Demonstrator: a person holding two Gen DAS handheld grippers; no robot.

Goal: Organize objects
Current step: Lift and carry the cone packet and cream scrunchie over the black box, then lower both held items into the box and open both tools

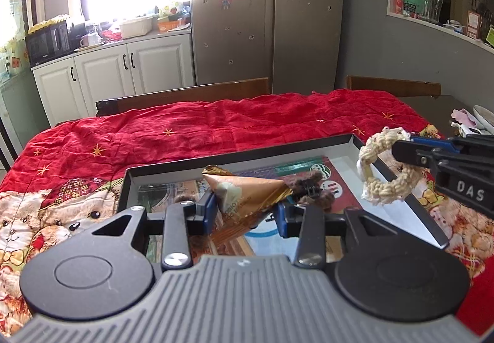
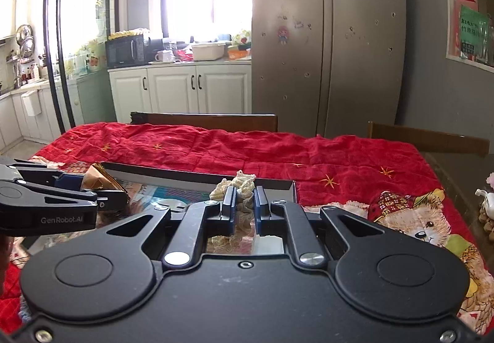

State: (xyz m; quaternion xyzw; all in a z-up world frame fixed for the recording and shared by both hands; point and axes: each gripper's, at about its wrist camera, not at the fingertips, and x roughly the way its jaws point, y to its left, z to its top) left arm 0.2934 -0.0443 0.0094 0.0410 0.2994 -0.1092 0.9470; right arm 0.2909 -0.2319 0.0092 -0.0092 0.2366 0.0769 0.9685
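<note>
A: Where is the packet [image 1: 247, 188]?

B: Clamped between the left gripper [image 1: 247, 211] pads, over the tray [image 1: 240, 154]. Its gold tail drops below the fingers and the print on it is too skewed to read.

A: And the ring [image 1: 386, 170]?

B: The right gripper [image 2: 245, 204] is clenched on it, also above the tray. From the right wrist only cream lumps show ahead of and under the fingertips; the hoop shape is clear only from the left wrist.

A: Anything else in the tray?

B: A brown fuzzy thing [image 1: 311, 188] just beyond the left fingers, half hidden by the packet. I cannot tell what it is. The tray floor carries pictures, mostly covered by the grippers.

A: Counts?

B: One packet, one ring, one tray, two grippers. Under it all a red cloth [image 1: 216, 126] with bears, and two chair backs [image 1: 191, 94] past its far edge. White bits right of the right fingers are cut off by the frame.
</note>
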